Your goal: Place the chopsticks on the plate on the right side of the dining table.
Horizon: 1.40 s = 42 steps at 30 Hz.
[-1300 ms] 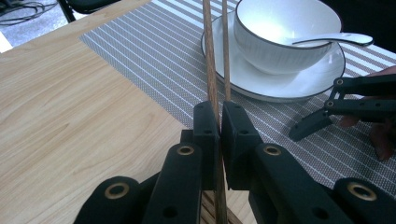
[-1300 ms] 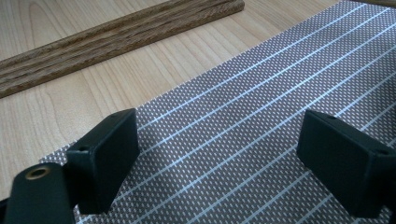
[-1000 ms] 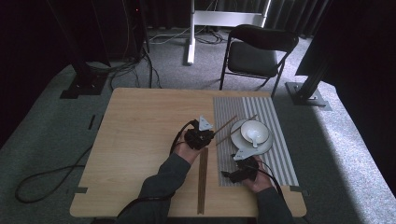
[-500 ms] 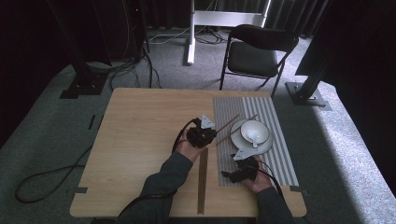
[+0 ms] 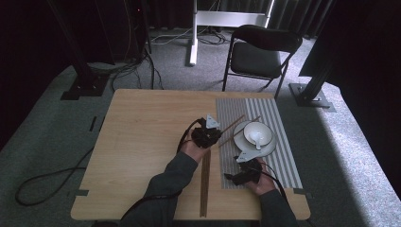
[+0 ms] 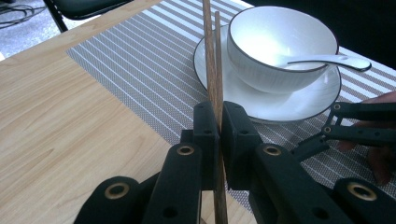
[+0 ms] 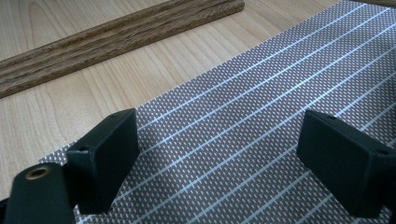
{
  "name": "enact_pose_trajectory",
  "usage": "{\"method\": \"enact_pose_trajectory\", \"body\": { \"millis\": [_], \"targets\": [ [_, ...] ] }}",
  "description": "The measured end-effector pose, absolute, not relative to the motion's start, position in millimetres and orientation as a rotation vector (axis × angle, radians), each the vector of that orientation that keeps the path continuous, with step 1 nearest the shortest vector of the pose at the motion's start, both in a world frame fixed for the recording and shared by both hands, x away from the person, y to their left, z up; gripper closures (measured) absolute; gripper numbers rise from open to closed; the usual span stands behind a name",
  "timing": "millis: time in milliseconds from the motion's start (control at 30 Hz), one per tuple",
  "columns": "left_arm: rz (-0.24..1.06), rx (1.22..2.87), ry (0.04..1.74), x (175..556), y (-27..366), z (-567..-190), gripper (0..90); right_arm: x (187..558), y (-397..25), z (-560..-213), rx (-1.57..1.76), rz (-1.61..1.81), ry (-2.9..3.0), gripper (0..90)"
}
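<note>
My left gripper (image 5: 213, 136) (image 6: 217, 112) is shut on a pair of brown wooden chopsticks (image 6: 211, 60) (image 5: 234, 124). They point away over the striped placemat (image 5: 283, 161) toward a white plate (image 6: 280, 105) (image 5: 272, 147). On the plate stands a white bowl (image 6: 275, 46) (image 5: 257, 135) with a white spoon (image 6: 327, 59) in it. My right gripper (image 5: 235, 177) (image 7: 233, 140) hovers low over the near part of the placemat (image 7: 243, 116), open, with nothing between its jaws. It also appears at the right edge of the left gripper view as the right gripper (image 6: 359, 126).
Long wooden slats (image 5: 204, 184) (image 7: 116, 37) lie on the table (image 5: 142, 142) just left of the placemat, running toward the near edge. A black folding chair (image 5: 260, 52) stands beyond the far edge. Cables lie on the floor at left.
The left gripper has shifted a little to the right, toward the plate, with the chopsticks in it. The right gripper has stayed where it was.
</note>
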<state>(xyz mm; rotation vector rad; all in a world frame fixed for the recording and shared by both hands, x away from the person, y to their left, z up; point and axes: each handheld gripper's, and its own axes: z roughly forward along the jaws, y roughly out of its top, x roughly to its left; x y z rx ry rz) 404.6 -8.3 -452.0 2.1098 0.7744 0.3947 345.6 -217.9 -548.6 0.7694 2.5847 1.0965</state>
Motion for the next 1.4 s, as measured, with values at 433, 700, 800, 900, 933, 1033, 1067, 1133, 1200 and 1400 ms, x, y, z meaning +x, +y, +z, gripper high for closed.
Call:
{"method": "enact_pose_trajectory", "body": {
  "millis": [433,700,800,900,933,1033,1067,1133,1200,1400],
  "targets": [
    [0.387,2.112,0.771,409,-12,-454,84.9,346,-218,-549,0.77,1.097,2.585,11.9],
    [0.382,2.121,0.765,413,-16,-456,84.9,345,-218,-549,0.771,1.097,2.585,11.8],
    [0.381,2.122,0.763,414,-17,-456,84.8,345,-218,-549,0.772,1.097,2.586,11.8],
    [0.38,2.125,0.761,415,-19,-456,84.8,345,-218,-549,0.772,1.097,2.585,11.9],
    [0.38,2.126,0.761,416,-19,-457,84.9,345,-218,-549,0.772,1.097,2.585,11.8],
    [0.379,2.125,0.761,417,-20,-457,84.8,345,-218,-549,0.772,1.097,2.585,11.8],
    [0.377,2.125,0.761,418,-20,-457,84.8,345,-218,-549,0.772,1.097,2.585,11.8],
    [0.376,2.126,0.759,419,-21,-457,84.9,345,-218,-549,0.772,1.097,2.585,11.8],
    [0.377,2.135,0.754,420,-22,-458,84.8,345,-218,-549,0.772,1.097,2.585,11.8],
    [0.376,2.139,0.751,425,-25,-458,84.8,345,-218,-548,0.774,1.094,2.586,11.9]
  ]
}}
